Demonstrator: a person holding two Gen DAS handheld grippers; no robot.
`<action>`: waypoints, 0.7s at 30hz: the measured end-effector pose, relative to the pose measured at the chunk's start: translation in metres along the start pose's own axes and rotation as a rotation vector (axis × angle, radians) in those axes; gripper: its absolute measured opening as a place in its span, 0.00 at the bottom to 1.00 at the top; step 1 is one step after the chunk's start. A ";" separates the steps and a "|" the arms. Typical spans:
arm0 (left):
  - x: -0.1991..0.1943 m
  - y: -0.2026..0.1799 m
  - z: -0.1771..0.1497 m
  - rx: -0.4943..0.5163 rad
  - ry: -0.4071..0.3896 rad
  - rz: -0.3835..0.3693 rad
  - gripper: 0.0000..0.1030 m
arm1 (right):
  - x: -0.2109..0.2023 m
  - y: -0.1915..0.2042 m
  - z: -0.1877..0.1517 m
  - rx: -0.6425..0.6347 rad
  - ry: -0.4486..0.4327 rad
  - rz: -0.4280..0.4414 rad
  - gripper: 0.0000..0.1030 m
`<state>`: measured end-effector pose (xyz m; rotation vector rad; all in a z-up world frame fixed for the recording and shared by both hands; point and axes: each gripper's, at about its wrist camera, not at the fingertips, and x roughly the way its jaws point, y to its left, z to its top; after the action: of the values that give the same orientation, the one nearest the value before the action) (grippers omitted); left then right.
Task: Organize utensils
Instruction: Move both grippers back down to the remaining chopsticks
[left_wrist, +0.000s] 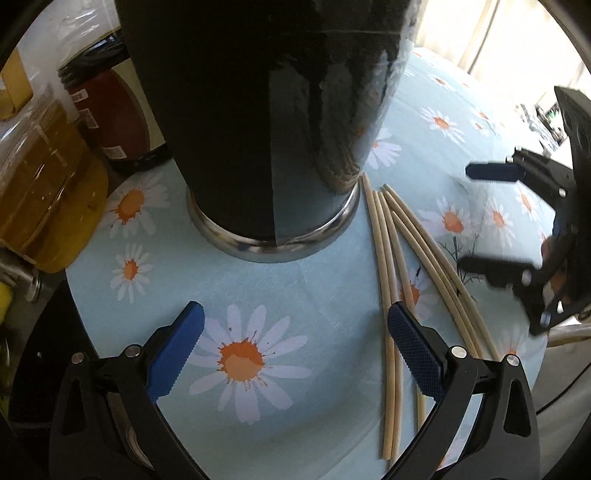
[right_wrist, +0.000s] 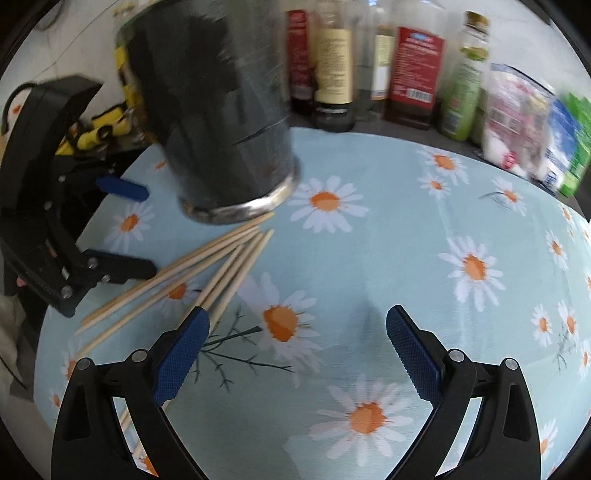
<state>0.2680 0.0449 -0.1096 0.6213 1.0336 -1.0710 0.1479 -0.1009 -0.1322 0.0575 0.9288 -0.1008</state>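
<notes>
Daisy-print blue tablecloth (right_wrist: 388, 240): pale wooden chopsticks (left_wrist: 391, 258) all loose beside dark metal-rimmed holder (left_wrist: 266, 129); none visibly stowed. Left gripper (left_wrist: 295, 354) and right gripper (right_wrist: 297, 354) jaws wide, empty.

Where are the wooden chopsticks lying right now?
The chopsticks lie loose on the daisy tablecloth, just right of the dark holder in the left wrist view, between both open grippers.

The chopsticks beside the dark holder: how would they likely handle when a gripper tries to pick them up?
The chopsticks look thin and rigid, so probably stiff and light. Round and tapered, lying loose on the smooth daisy tablecloth, they may roll or fan apart when nudged. Lying flat, they leave little height for the open right gripper to pinch.
</notes>
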 end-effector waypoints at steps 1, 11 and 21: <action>0.000 -0.002 0.000 -0.020 -0.004 0.005 0.94 | 0.003 0.002 0.000 -0.008 0.011 0.000 0.90; -0.011 -0.016 -0.013 -0.087 0.016 0.044 0.94 | 0.010 0.005 0.004 -0.049 0.052 -0.013 0.90; -0.011 -0.003 -0.018 -0.155 0.070 0.125 0.96 | 0.009 -0.001 0.003 0.021 0.136 -0.046 0.90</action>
<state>0.2576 0.0628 -0.1069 0.5931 1.1120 -0.8565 0.1553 -0.1024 -0.1376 0.0631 1.0648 -0.1506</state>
